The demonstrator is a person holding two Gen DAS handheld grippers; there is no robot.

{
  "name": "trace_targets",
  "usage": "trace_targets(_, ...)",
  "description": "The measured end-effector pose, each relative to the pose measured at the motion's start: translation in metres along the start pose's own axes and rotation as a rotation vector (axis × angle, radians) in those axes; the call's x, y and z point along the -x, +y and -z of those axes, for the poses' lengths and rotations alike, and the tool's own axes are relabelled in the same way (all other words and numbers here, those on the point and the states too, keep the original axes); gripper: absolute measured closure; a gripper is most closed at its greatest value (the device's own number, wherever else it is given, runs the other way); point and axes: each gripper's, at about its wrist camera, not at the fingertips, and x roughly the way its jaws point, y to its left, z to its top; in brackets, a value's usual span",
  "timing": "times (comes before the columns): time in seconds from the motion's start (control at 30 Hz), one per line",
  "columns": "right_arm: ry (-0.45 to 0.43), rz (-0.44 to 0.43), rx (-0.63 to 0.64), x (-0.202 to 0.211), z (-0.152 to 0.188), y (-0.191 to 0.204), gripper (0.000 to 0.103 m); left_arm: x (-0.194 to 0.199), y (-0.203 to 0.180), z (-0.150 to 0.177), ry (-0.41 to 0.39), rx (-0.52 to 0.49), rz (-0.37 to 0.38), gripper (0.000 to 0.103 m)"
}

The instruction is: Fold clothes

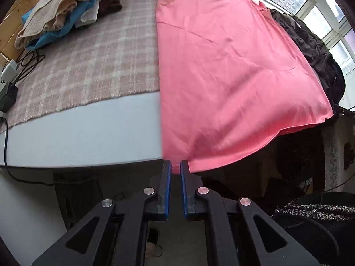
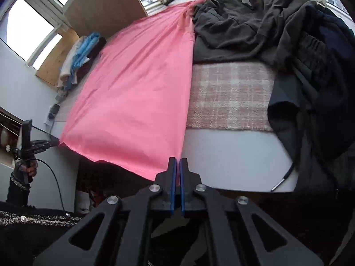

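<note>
A pink T-shirt (image 1: 221, 66) lies spread flat along the bed, its hem hanging over the near edge. My left gripper (image 1: 175, 165) is shut on the hem's left corner, with pink cloth pinched between the blue pads. In the right wrist view the same pink T-shirt (image 2: 137, 93) stretches away from me, and my right gripper (image 2: 178, 161) is shut on its right hem corner. The left gripper (image 2: 47, 143) shows there too, at the far corner, held by a hand (image 2: 30, 168).
A plaid blanket (image 1: 88, 62) covers the white mattress (image 1: 88, 137). Folded cream and blue clothes (image 1: 57, 15) sit at the far left. A dark clothes heap (image 2: 288, 33) fills the right side. A charger and cables (image 1: 11, 73) lie by the left edge. Windows stand behind.
</note>
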Motion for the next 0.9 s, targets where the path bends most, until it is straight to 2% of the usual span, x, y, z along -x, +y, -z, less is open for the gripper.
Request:
trace_targets(0.03, 0.008, 0.008, 0.004, 0.001, -0.007, 0.0, 0.095, 0.004, 0.002, 0.0, -0.007, 0.008, -0.007, 0.094)
trace_targets(0.13, -0.112, 0.014, 0.023, 0.027, -0.047, -0.001, 0.082, 0.024, 0.004, -0.01, -0.056, 0.011, -0.008, 0.09)
trace_targets(0.2, -0.207, 0.06, 0.05, 0.042, -0.085, 0.0, 0.057, 0.037, -0.005, -0.026, -0.101, -0.018, -0.001, 0.085)
trace_targets(0.27, -0.266, 0.124, 0.095, 0.04, -0.13, 0.003, 0.046, 0.044, -0.02, -0.049, -0.142, -0.068, 0.029, 0.084)
trace_targets(0.37, -0.267, 0.237, 0.108, 0.011, -0.196, -0.002, 0.046, 0.048, -0.05, -0.084, -0.19, -0.138, 0.082, 0.082)
trace_targets(0.43, -0.22, 0.28, 0.114, -0.021, -0.235, -0.007, 0.046, 0.049, -0.071, -0.106, -0.214, -0.181, 0.114, 0.082)
trace_targets(0.5, -0.157, 0.264, 0.105, -0.055, -0.264, -0.012, 0.046, 0.044, -0.088, -0.123, -0.21, -0.211, 0.125, 0.082)
trace_targets(0.57, -0.1, 0.238, 0.087, -0.085, -0.282, -0.018, 0.046, 0.046, -0.103, -0.128, -0.208, -0.229, 0.127, 0.082)
trace_targets(0.67, 0.003, 0.314, 0.125, -0.128, -0.296, -0.025, 0.046, 0.043, -0.117, -0.135, -0.206, -0.227, 0.131, 0.079)
trace_targets(0.73, 0.026, 0.312, 0.163, -0.138, -0.294, -0.032, 0.047, 0.041, -0.129, -0.14, -0.206, -0.216, 0.135, 0.078)
trace_targets(0.77, 0.006, 0.282, 0.191, -0.134, -0.292, -0.034, 0.066, 0.04, -0.135, -0.143, -0.205, -0.21, 0.137, 0.078)
trace_targets(0.8, 0.004, 0.255, 0.203, -0.128, -0.291, -0.037, 0.09, 0.038, -0.142, -0.145, -0.205, -0.204, 0.138, 0.078)
trace_targets(0.9, -0.035, 0.224, 0.191, -0.092, -0.293, -0.057, 0.092, 0.035, -0.16, -0.152, -0.204, -0.188, 0.144, 0.078)
